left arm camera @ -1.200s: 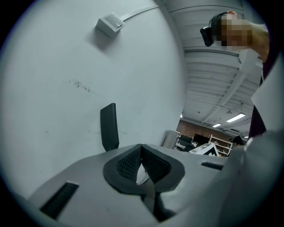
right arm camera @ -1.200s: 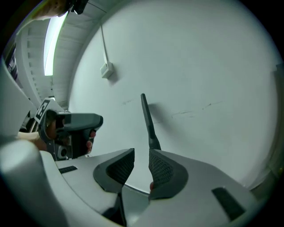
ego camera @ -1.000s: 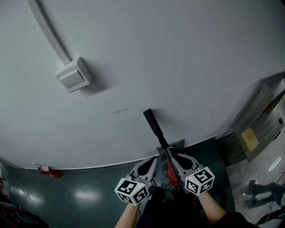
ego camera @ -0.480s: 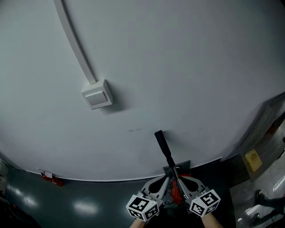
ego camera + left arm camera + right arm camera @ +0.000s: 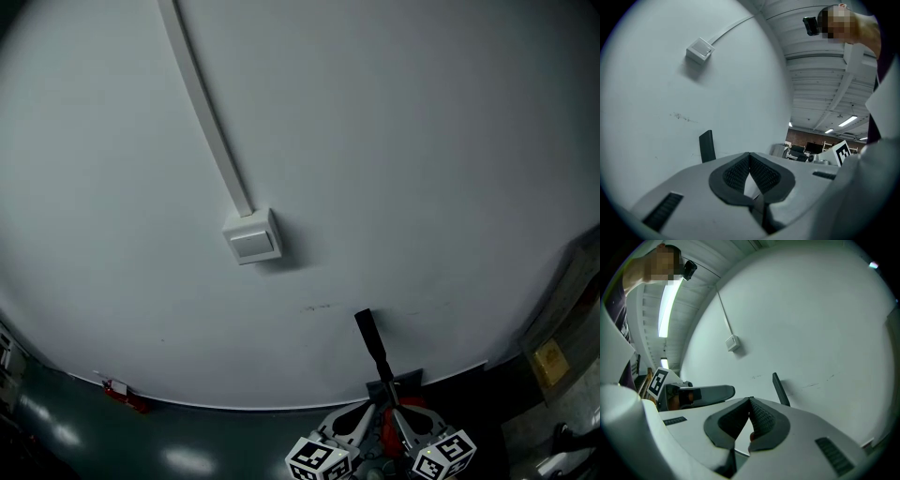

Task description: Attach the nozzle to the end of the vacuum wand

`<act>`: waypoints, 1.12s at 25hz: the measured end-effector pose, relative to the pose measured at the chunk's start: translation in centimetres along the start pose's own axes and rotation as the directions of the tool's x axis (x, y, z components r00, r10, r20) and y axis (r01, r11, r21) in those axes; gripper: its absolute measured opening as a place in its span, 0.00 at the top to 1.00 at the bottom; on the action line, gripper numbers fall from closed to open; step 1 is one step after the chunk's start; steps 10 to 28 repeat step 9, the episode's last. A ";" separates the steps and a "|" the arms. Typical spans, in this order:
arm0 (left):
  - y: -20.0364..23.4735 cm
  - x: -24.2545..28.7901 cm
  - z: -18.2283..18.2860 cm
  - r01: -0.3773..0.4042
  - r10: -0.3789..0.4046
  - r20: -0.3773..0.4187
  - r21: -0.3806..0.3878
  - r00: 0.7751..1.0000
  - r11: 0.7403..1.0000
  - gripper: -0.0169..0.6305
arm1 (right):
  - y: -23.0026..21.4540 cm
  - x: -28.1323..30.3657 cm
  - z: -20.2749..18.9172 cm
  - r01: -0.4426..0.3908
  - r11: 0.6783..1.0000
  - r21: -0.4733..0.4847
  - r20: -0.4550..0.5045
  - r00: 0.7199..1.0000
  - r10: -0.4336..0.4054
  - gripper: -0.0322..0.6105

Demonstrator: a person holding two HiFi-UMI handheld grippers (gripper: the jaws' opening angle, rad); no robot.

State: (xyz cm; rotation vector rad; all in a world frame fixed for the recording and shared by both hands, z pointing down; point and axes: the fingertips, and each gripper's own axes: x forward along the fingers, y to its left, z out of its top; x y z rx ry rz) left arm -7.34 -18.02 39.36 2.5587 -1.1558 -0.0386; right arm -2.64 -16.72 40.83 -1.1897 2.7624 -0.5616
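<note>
A black flat nozzle sticks up in front of the white wall, rising from a grey piece with a red part below it. My left gripper and right gripper converge at the nozzle's foot, low in the head view. In the left gripper view the left gripper has its pads closed tip to tip, and the nozzle shows past its left jaw. The right gripper is shut too, with the nozzle to its right and the left gripper to its left. What lies under the jaws is hidden.
A white wall fills the view, with a surface-mounted box and a cable duct running up from it. Dark floor meets the wall below. A cabinet edge with a yellow label stands at the right.
In the head view the grippers and nozzle have slid toward the lower right edge, keeping their arrangement. The wall box has drifted down and right, and more wall shows.
</note>
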 end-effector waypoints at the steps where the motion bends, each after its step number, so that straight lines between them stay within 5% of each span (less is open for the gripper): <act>1: 0.0 -0.3 0.1 0.006 -0.006 0.000 0.002 1.000 1.000 0.97 | 0.3 0.0 0.0 0.004 1.000 0.000 0.003 1.000 -0.004 0.92; 28: -0.4 -2.8 0.0 0.040 -0.040 -0.004 0.002 0.999 0.999 0.97 | 2.7 -0.4 -0.4 0.038 0.999 -0.010 0.015 0.999 -0.038 0.92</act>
